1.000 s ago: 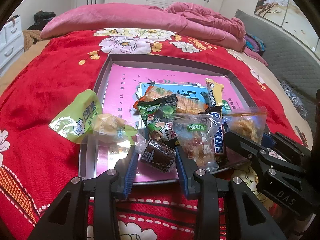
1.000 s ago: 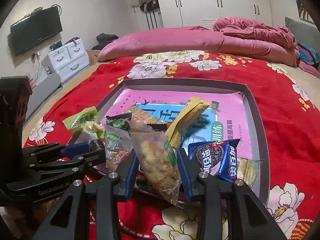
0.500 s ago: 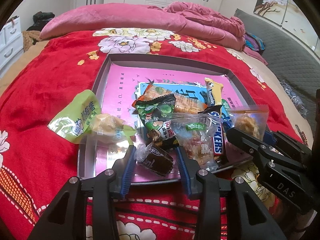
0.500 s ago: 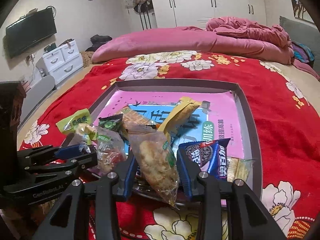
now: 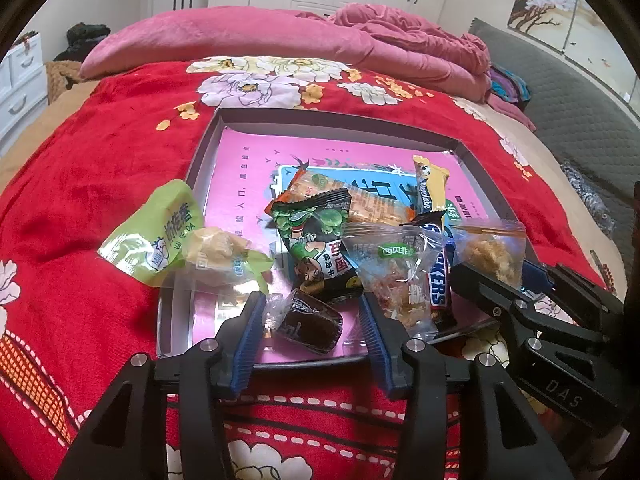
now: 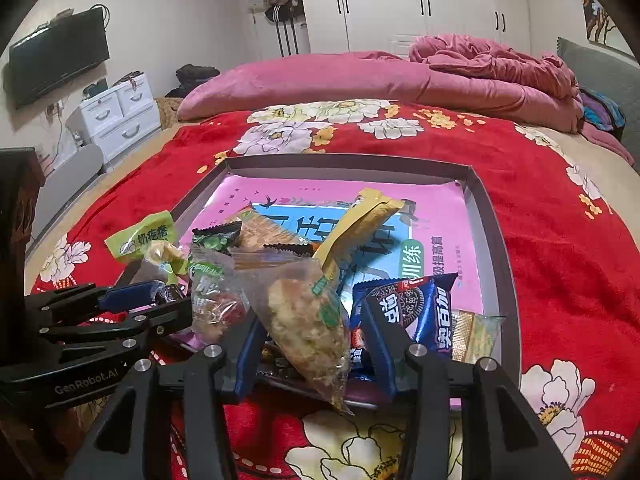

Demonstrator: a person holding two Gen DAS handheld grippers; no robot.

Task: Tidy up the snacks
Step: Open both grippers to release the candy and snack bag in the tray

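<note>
Snacks lie heaped at the near end of the grey tray (image 5: 208, 136) on the red bedspread (image 5: 100, 152), a dark wrapped candy (image 5: 310, 322) lying loose between the opening left gripper (image 5: 312, 326) jaws, a clear crumbly-snack bag (image 6: 308, 328) between the opening right gripper (image 6: 312, 344) jaws.

Warm, fairly dim indoor light fills both fisheye views. Straight lines bow towards black, vignetted corners. Clear snack wrappers (image 5: 394, 268) throw small glints, the tray (image 5: 340, 124) casts soft shadows, and distant cupboards (image 6: 420, 4) look slightly soft.
</note>
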